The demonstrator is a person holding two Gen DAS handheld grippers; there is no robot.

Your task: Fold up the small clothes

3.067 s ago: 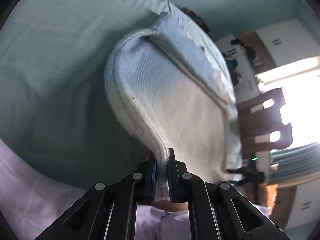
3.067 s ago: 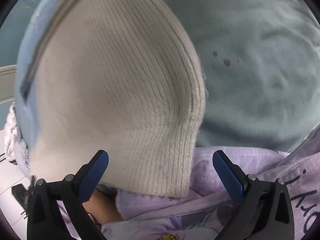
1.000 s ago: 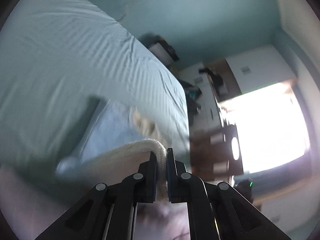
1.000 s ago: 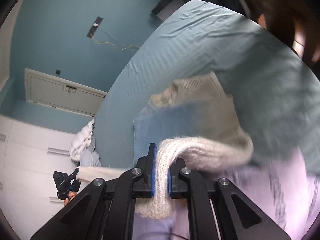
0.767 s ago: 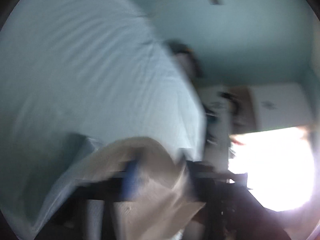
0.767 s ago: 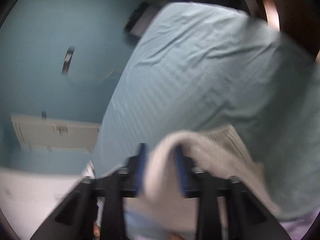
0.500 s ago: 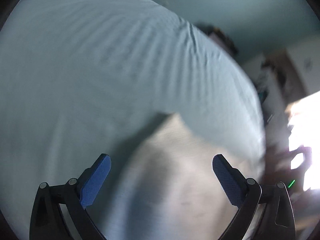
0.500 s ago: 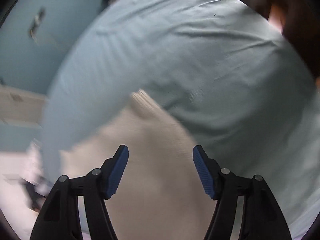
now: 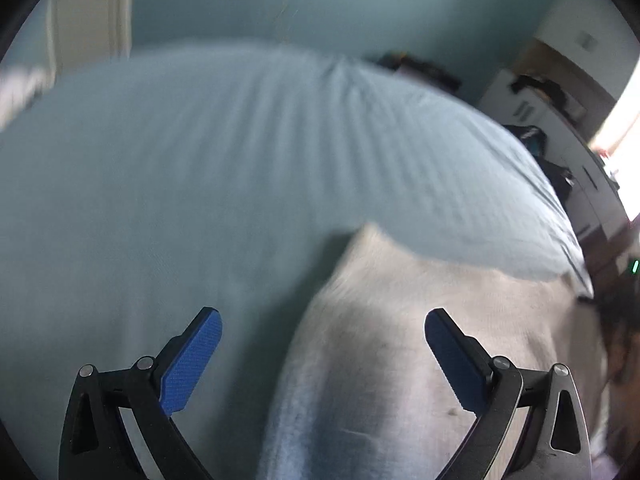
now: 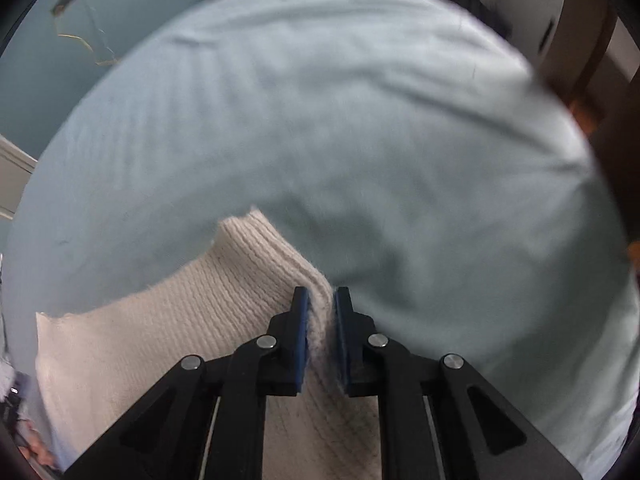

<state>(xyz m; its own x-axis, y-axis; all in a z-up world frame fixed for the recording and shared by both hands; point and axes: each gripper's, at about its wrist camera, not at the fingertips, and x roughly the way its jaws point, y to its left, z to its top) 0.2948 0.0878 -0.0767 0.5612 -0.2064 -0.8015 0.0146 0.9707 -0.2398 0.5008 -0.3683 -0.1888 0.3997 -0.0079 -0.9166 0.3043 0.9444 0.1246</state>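
A cream ribbed knit garment (image 10: pixel 180 328) lies flat on the pale blue-green bed sheet (image 10: pixel 360 120). My right gripper (image 10: pixel 320 292) points steeply down at the garment's right edge. Its jaws are closing, and the blue pads pinch a raised fold of that edge between them. In the left wrist view the same garment (image 9: pixel 400 360) looks blurred and whitish and spreads to the lower right. My left gripper (image 9: pixel 323 314) hangs above the garment's left part, open wide with nothing gripped; the left pad is over the bare sheet (image 9: pixel 200 160).
Beyond the bed's far end are a teal wall (image 9: pixel 360 12), a white door (image 9: pixel 92 12) at the left and white cabinets with dark items (image 9: pixel 532 96) at the right. Brown wooden furniture (image 10: pixel 592 40) stands past the bed's right side. Loose wires (image 10: pixel 86 40) hang on the wall.
Both grippers held the garment up a second ago, then opened and it dropped flat onto the bed. The left stays open. The right came down and shut on the garment's right edge.
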